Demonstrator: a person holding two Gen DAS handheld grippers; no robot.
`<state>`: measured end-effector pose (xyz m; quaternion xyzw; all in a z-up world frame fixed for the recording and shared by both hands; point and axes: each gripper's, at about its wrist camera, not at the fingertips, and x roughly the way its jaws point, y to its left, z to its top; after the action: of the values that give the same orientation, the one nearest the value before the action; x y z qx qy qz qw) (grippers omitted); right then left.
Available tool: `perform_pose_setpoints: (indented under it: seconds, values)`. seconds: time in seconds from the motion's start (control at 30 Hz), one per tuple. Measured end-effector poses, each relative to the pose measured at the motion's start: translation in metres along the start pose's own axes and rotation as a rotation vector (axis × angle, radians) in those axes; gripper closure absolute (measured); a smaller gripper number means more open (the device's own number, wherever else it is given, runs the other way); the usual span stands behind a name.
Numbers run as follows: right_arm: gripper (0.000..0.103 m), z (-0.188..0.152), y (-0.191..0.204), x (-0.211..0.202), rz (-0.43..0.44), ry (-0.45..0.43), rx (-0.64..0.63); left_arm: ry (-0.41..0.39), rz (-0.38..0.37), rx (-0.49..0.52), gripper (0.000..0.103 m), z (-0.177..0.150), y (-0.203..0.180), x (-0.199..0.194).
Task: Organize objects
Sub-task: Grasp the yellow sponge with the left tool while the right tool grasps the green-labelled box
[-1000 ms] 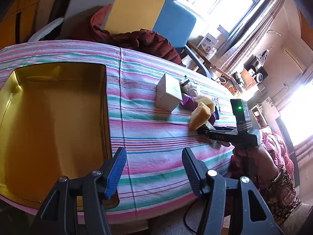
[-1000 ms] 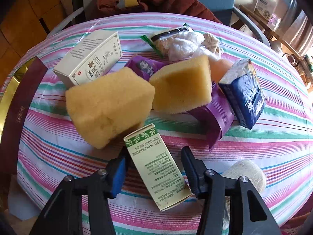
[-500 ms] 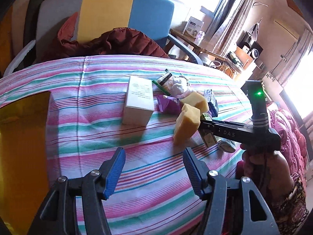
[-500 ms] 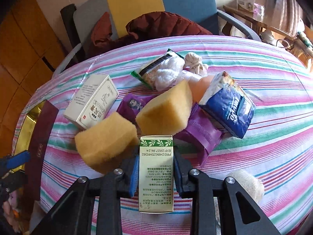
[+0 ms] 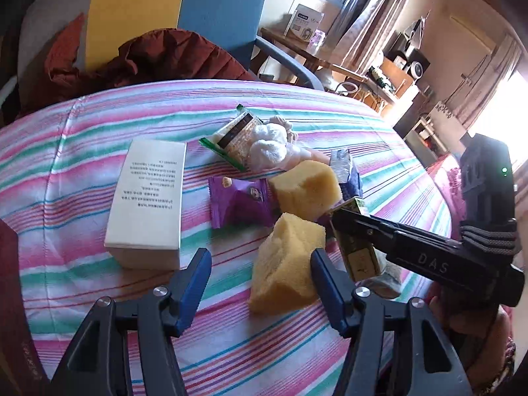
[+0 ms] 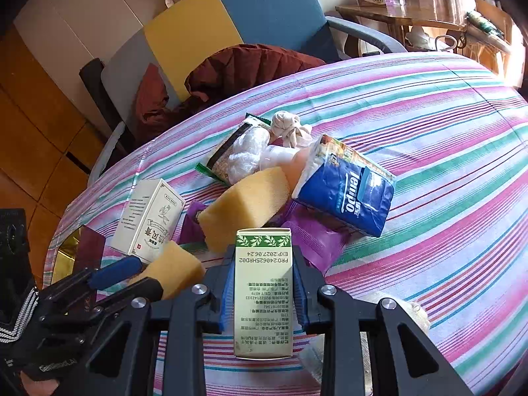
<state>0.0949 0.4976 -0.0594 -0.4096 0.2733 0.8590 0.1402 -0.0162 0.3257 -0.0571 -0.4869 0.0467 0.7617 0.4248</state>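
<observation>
Our right gripper [image 6: 264, 292] pinches the green box [image 6: 263, 292], while our left gripper [image 5: 260, 275], jaws opening, straddles a sponge [image 5: 285, 264] on the desk [image 5: 231, 346].

Both fisheye cameras look steeply down along their own fingers, close over the striped tabletop [image 5: 99, 151]. Both views share the near yellow sponge [image 5: 283, 264] and the white carton [image 6: 148, 221], seen from opposite sides.
</observation>
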Motion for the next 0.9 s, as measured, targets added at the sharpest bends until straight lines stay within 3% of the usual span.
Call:
perform_pose_setpoints:
  seconds: [0.1,0.3,0.5,0.63,0.77,0.9]
  values:
    - [0.073,0.0,0.002,0.001,0.003,0.003,-0.006,-0.014,-0.034,-0.029,0.039,-0.018,0.013,-0.015]
    - [0.073,-0.001,0.007,-0.002,0.014,-0.009,-0.03,-0.053,0.042,-0.059,0.043,-0.058,0.036,-0.048]
    - [0.073,-0.003,0.011,-0.002,0.028,-0.006,-0.052,-0.197,0.03,0.003,0.041,-0.07,0.028,-0.078]
    - [0.073,-0.003,0.009,-0.001,0.038,-0.003,-0.045,-0.154,0.083,0.083,0.041,-0.056,0.014,-0.059]
    - [0.073,-0.003,0.008,0.0,0.043,0.004,-0.04,-0.096,0.05,0.141,0.04,-0.053,0.002,-0.037]
    - [0.073,-0.004,0.009,0.002,0.047,0.009,-0.045,-0.056,0.079,0.174,0.041,-0.058,-0.003,-0.02]
